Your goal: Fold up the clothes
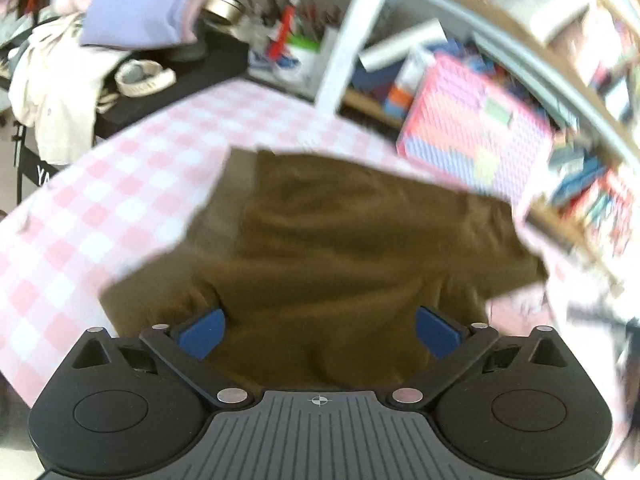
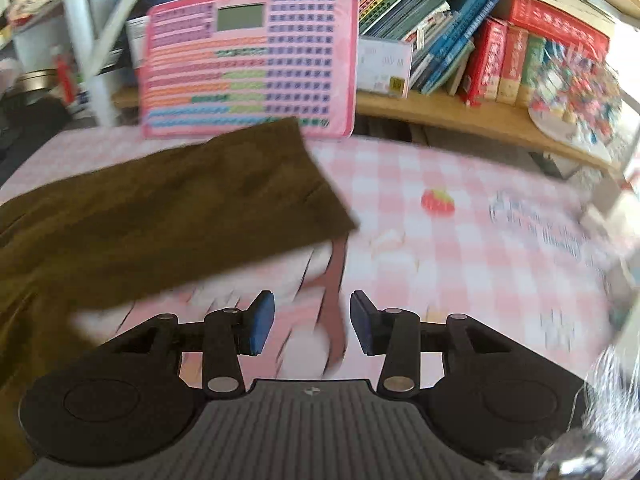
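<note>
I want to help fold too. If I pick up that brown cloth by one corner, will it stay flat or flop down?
Probably flop. The brown cloth already lies in soft wrinkles and bunches on the checked tablecloth, so it looks limp, not stiff. It seems thin and light, so it may slide easily; grabbing two corners would likely keep it flatter.

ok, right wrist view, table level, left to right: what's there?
Brown garment → strawberry print on the pink checked tablecloth → blurred printed lettering. The right gripper sits open at the bottom, between the garment and the strawberry print.
</note>
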A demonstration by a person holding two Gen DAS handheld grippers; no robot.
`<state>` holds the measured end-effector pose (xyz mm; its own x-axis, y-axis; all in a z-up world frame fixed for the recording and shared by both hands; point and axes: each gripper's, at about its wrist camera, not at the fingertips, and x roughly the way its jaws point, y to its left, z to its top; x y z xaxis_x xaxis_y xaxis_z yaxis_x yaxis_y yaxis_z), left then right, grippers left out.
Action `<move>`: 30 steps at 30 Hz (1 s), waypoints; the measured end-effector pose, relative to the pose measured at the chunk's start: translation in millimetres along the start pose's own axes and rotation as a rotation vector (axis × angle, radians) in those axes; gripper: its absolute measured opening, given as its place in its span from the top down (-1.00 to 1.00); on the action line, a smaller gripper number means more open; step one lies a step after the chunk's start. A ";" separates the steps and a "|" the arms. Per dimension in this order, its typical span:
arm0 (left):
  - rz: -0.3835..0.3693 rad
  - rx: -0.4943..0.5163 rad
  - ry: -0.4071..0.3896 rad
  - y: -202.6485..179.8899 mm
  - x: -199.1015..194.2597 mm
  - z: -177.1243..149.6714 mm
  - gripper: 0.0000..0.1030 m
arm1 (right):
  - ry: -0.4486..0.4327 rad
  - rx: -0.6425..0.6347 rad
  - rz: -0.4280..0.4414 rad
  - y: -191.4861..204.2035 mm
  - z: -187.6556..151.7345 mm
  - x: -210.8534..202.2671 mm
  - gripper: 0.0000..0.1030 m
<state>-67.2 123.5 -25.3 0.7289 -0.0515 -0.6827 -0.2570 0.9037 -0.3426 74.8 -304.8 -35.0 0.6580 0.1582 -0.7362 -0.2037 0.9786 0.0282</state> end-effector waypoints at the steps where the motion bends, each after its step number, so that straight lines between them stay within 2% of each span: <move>1: -0.006 -0.022 -0.011 7.8 2.0 6.9 -0.50 | 0.003 0.002 -0.001 5.0 -11.2 -9.5 0.27; 2: -0.009 -0.041 -0.017 15.2 5.7 14.3 -0.16 | 0.008 0.003 -0.003 10.4 -22.2 -17.9 0.27; 3: -0.001 -0.049 -0.009 21.3 14.5 23.1 0.04 | 0.013 0.004 -0.006 15.9 -33.0 -25.9 0.31; 4: 0.003 -0.054 0.003 26.6 24.0 31.4 0.37 | 0.023 0.009 -0.009 20.7 -43.4 -32.4 0.38; 5: -0.003 -0.054 0.023 30.0 35.6 38.6 0.46 | 0.043 0.019 -0.014 25.2 -53.2 -37.4 0.42; 6: -0.012 -0.052 0.044 32.8 47.0 44.8 0.47 | 0.067 0.033 -0.021 29.0 -62.4 -40.7 0.50; 8: -0.052 -0.034 0.095 34.7 68.7 51.3 0.65 | 0.101 0.045 -0.042 33.4 -76.3 -43.3 0.55; 10: -0.051 0.003 0.141 34.8 88.7 53.9 0.71 | 0.113 0.046 -0.081 35.1 -89.7 -44.4 0.60; 11: -0.037 0.017 0.159 36.8 98.0 54.5 0.95 | 0.109 0.040 -0.100 36.1 -93.3 -45.6 0.62; 12: -0.016 0.015 0.162 42.4 103.2 54.5 0.91 | 0.104 0.032 -0.119 37.2 -96.0 -46.6 0.63; 21: -0.079 0.034 0.118 74.3 60.9 42.2 0.86 | 0.129 0.111 -0.190 38.4 -96.1 -54.6 0.60; 24: -0.099 0.040 0.103 85.0 46.7 38.0 0.81 | 0.085 0.177 -0.175 36.5 -96.8 -73.0 0.57; 26: -0.113 0.044 0.093 92.1 37.3 35.3 0.81 | 0.089 0.181 -0.164 39.7 -102.0 -80.3 0.57; 29: -0.080 0.087 0.147 106.2 32.1 12.2 0.83 | 0.146 0.167 -0.192 45.3 -115.8 -74.9 0.57; 30: -0.101 0.053 0.143 112.7 29.7 6.9 0.83 | 0.153 0.167 -0.215 44.8 -120.2 -72.0 0.53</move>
<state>-70.1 226.8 -79.8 0.6506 -0.1993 -0.7328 -0.1508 0.9118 -0.3819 -68.8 -288.2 -62.0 0.5534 -0.0641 -0.8305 0.0585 0.9976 -0.0379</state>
